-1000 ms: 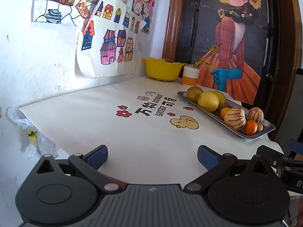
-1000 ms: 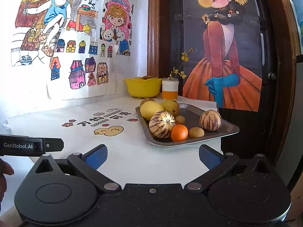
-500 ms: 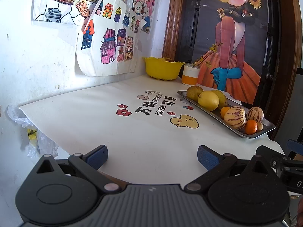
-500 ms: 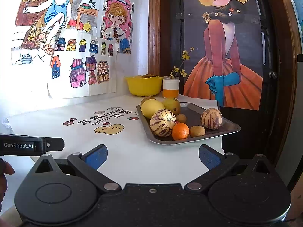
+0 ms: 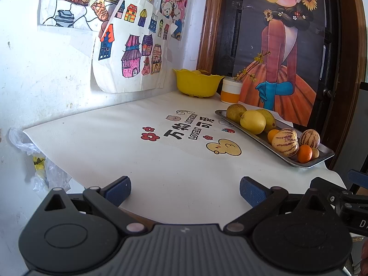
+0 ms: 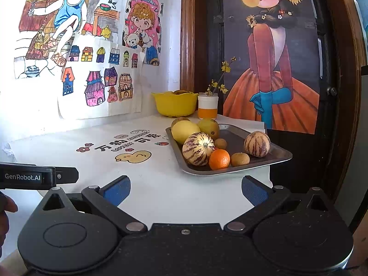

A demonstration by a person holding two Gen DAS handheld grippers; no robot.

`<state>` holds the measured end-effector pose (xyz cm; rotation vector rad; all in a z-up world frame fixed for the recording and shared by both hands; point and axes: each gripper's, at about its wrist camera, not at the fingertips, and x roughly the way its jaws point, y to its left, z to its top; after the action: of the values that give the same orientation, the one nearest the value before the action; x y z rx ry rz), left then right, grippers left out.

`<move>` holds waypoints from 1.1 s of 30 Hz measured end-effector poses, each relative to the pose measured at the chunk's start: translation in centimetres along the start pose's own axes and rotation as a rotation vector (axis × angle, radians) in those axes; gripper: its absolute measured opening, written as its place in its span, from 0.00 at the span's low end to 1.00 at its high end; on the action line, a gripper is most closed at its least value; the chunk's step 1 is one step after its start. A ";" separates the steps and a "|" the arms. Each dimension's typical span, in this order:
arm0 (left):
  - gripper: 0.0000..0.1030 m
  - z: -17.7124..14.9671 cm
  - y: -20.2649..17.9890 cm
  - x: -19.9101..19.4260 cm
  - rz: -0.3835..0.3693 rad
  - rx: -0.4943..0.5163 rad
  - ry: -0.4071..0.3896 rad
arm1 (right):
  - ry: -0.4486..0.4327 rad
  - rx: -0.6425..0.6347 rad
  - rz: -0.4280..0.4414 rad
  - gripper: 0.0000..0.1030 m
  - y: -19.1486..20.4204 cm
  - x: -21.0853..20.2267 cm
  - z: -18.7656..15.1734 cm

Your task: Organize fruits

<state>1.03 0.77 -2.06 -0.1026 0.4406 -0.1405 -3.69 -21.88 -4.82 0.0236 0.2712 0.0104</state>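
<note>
I held my left gripper [image 5: 185, 189] and right gripper [image 6: 185, 189] wide apart and empty over the table's near edge. The fruits lay on the metal tray [image 6: 279, 155]: two striped melons, three yellow ones, one orange [image 6: 219, 159], two small brown ones; whether sorting began or ended, I could not judge

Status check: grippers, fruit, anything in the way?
Left gripper and right gripper open, empty. Fruit on metal tray; yellow bowl behind. Nothing in between.
</note>
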 end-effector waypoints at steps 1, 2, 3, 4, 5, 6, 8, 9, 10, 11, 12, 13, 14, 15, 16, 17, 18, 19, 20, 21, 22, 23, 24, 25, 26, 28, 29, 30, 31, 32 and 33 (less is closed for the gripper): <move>1.00 0.0 0.0 0.0 0.000 0.000 0.000 | 0.000 0.000 0.000 0.99 0.0 0.0 0.0; 1.00 0.0 0.0 0.0 0.000 0.000 0.000 | -0.001 -0.001 0.000 0.99 -0.1 0.0 0.0; 1.00 0.0 0.0 0.0 0.000 0.000 0.000 | -0.001 -0.001 0.000 1.00 0.0 0.0 0.0; 1.00 0.0 0.0 0.0 0.000 0.000 0.000 | 0.000 -0.001 0.000 0.99 0.0 0.0 0.0; 1.00 0.0 0.0 0.0 0.000 0.000 0.000 | 0.000 0.000 0.000 0.99 0.0 0.0 0.0; 1.00 0.0 0.0 0.0 0.000 0.000 0.000 | 0.000 0.000 0.000 1.00 0.0 0.0 0.0; 1.00 0.0 0.0 0.0 0.000 0.000 0.000 | 0.001 0.000 0.000 0.99 0.0 0.0 0.0; 1.00 0.0 0.0 0.0 0.000 0.000 0.000 | 0.000 0.000 0.000 0.99 0.0 0.0 0.1; 1.00 0.0 0.0 0.0 0.000 0.000 0.000 | 0.000 0.000 0.000 0.99 0.0 0.0 0.1; 1.00 0.0 0.0 0.0 0.000 0.000 0.000 | 0.000 0.000 0.000 0.99 0.0 0.0 0.0; 1.00 0.0 0.0 0.0 0.000 0.000 0.000 | 0.001 0.000 0.000 1.00 0.0 0.0 0.0; 1.00 0.0 0.0 0.0 0.000 -0.001 0.000 | 0.001 0.000 0.000 0.99 0.0 0.0 0.0; 1.00 0.0 0.0 0.0 0.000 -0.001 0.000 | 0.001 0.000 -0.001 0.99 0.0 0.0 0.1; 1.00 0.0 0.0 0.0 -0.001 -0.001 0.000 | 0.001 0.000 0.000 0.99 0.0 0.0 0.1; 1.00 0.0 0.0 0.0 -0.001 -0.001 0.000 | 0.000 0.000 0.000 0.99 0.0 0.0 0.0; 1.00 0.0 0.0 0.0 0.000 -0.001 0.000 | 0.001 0.000 0.000 1.00 0.0 0.0 0.1; 1.00 0.0 0.0 0.0 -0.001 -0.001 0.000 | 0.001 0.000 -0.001 1.00 0.0 0.0 0.1; 1.00 0.0 0.0 0.0 -0.002 -0.001 0.000 | 0.001 0.000 0.000 0.99 -0.1 0.0 0.1; 1.00 -0.1 0.0 0.0 -0.002 -0.002 -0.001 | 0.001 0.000 0.000 0.99 0.0 0.0 0.1; 1.00 -0.1 -0.1 0.0 -0.002 -0.002 -0.002 | 0.002 0.000 0.000 1.00 -0.1 0.1 0.1; 1.00 -0.2 -0.1 0.0 -0.002 -0.003 -0.001 | 0.002 0.000 0.000 1.00 -0.1 0.1 0.1; 1.00 -0.2 -0.1 0.0 -0.001 -0.002 0.002 | 0.002 -0.001 0.001 0.99 0.0 0.0 0.1; 1.00 -0.1 -0.2 0.0 0.000 0.003 0.005 | 0.004 -0.002 0.003 0.99 0.1 0.0 -0.1; 1.00 -0.1 -0.3 -0.1 0.002 0.008 0.008 | 0.005 -0.003 0.004 1.00 0.2 0.0 -0.2; 1.00 -0.1 -0.3 -0.1 0.004 0.011 0.009 | 0.006 -0.004 0.006 1.00 0.3 0.0 -0.3; 1.00 -0.1 -0.4 -0.1 0.005 0.016 0.009 | 0.006 -0.005 0.007 0.99 0.3 0.0 -0.4; 1.00 -0.2 -0.5 -0.1 0.006 0.021 0.009 | 0.006 -0.004 0.006 0.99 0.3 0.0 -0.4; 1.00 -0.2 -0.6 -0.1 0.008 0.026 0.010 | 0.006 -0.004 0.006 1.00 0.3 0.0 -0.4; 1.00 -0.2 -0.6 -0.1 0.010 0.030 0.011 | 0.006 -0.004 0.006 0.99 0.3 0.0 -0.4; 1.00 -0.2 -0.6 -0.1 0.011 0.033 0.011 | 0.006 -0.004 0.007 0.99 0.3 0.0 -0.4; 1.00 -0.2 -0.6 -0.1 0.011 0.035 0.012 | 0.006 -0.004 0.007 0.99 0.2 0.0 -0.4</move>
<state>0.79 0.14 -2.13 -0.0651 0.4499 -0.1380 -3.75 -21.64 -5.17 0.0201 0.2775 0.0181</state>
